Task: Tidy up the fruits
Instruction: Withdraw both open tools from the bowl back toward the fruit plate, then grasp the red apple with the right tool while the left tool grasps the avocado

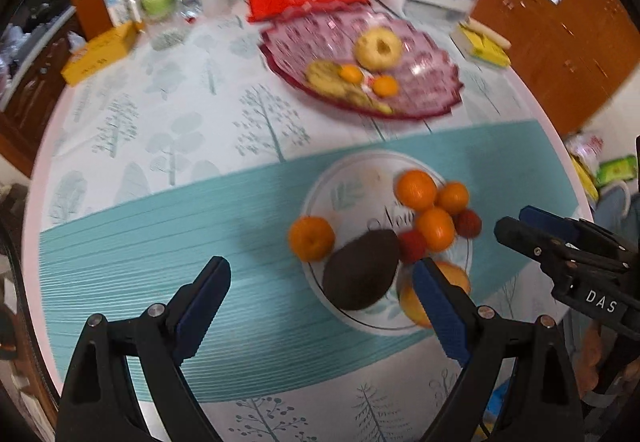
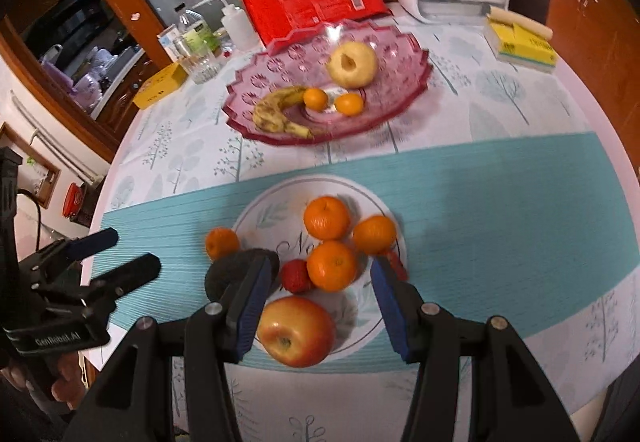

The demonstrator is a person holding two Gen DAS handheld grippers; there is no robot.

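- Right tongs (image 2: 316,290): spread wide and empty, hanging low over the near rim of the white plate (image 2: 256,214), their blue pads flanking the red apple (image 2: 296,330) and the nearest mandarin (image 2: 332,265).
- Left tongs (image 1: 320,290): also spread wide, holding nothing, poised at the plate's left side near the avocado (image 1: 362,270).
- White plate, on the teal mat of the bench (image 2: 500,90): carries three clustered mandarins, two small red fruits that look like strawberries, the avocado and the red apple. The apple lies at the near rim.
- Stray mandarin (image 2: 221,242): at the plate's left edge, touching or just off the rim; I cannot tell which.
- Pink glass dish (image 2: 248,82): farther back, well apart from the plate; holds a yellow apple (image 2: 352,64), a spotted banana (image 2: 276,110) and two small mandarins.
- Step in hand, as I judge it: choosing a fruit on the plate, nothing yet gripped.
- Next move, my estimate: I would lower the right tongs around the red apple, close gently on its widest part, lift clear of the neighbouring mandarin, then carry it towards the pink dish.
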